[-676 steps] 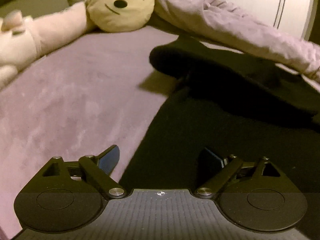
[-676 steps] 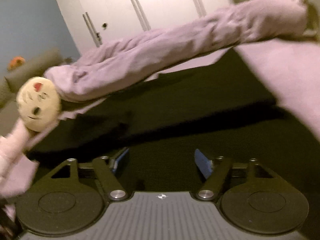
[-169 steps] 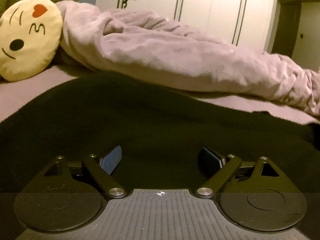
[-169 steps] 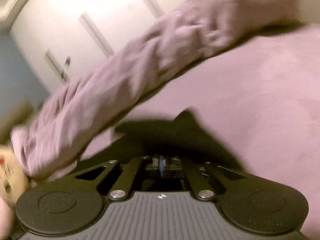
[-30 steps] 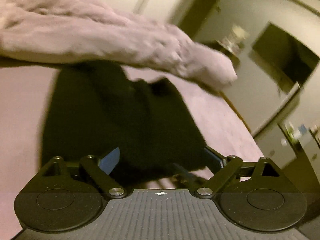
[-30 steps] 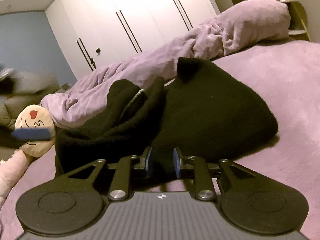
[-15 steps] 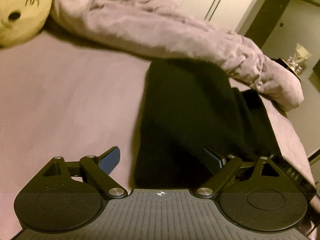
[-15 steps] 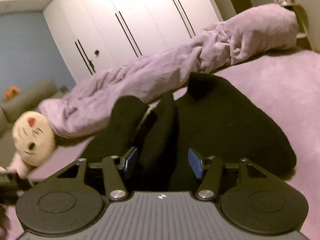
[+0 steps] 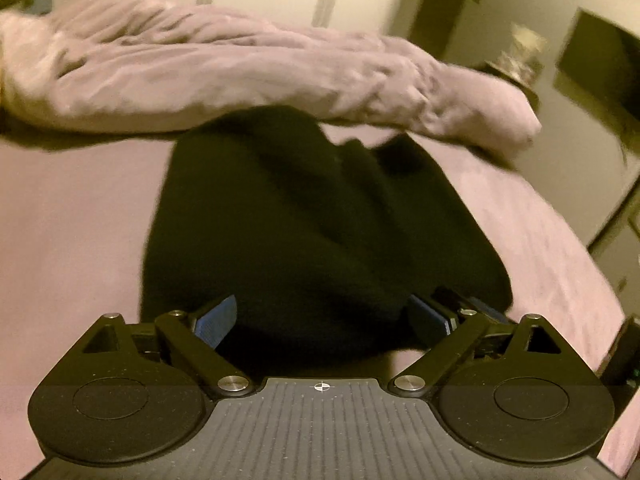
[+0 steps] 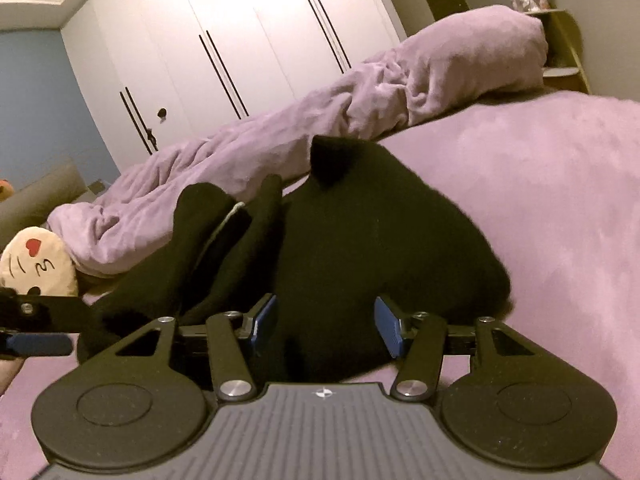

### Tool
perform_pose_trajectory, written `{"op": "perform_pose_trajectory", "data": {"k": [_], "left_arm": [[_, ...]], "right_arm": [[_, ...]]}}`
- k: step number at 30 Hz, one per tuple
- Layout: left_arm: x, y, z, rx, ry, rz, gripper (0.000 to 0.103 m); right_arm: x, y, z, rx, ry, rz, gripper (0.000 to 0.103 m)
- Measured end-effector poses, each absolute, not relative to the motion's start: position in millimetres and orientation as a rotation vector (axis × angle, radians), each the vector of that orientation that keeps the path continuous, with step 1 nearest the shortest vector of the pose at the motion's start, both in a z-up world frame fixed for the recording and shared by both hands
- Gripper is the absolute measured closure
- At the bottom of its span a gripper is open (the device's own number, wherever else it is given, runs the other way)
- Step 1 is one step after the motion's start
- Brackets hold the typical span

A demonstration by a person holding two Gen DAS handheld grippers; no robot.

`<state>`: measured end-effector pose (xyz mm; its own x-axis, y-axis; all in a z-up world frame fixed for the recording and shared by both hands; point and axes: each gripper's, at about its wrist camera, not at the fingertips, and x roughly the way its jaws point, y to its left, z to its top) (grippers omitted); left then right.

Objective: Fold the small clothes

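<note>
Over the black garment (image 10: 360,248), both grippers' jaws gape, empty.

On my left the bedspread (image 9: 72,240) lies bare, so I can pass there. The rolled blanket (image 9: 240,68) walls off the far side, touching the black garment (image 9: 304,224). To the right, bare cover (image 10: 560,200) is free. A plush toy (image 10: 36,264) blocks the far left corner.
</note>
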<state>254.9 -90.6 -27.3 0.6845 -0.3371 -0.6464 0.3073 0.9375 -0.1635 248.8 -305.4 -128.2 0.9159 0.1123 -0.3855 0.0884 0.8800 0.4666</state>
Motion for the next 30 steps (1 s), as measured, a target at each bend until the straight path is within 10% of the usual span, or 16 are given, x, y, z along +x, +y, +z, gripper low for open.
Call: {"op": "perform_pose_trajectory", "data": {"k": [12,17,30], "left_arm": [[254,-123,-46,0.257,0.632,-0.337,0.01],[285,-126,-53,0.183,0.683,-0.327,0.059],[294,-118,-17,-0.067,0.663,-0.326,0.07]], "right_arm": [[265,-293,-127,0.406,0.404,0.019,0.063],[272,-279,-123,0.334,0.41,0.018,0.068],[301,-278,-137,0.315,0.532,-0.045,0.068]]}}
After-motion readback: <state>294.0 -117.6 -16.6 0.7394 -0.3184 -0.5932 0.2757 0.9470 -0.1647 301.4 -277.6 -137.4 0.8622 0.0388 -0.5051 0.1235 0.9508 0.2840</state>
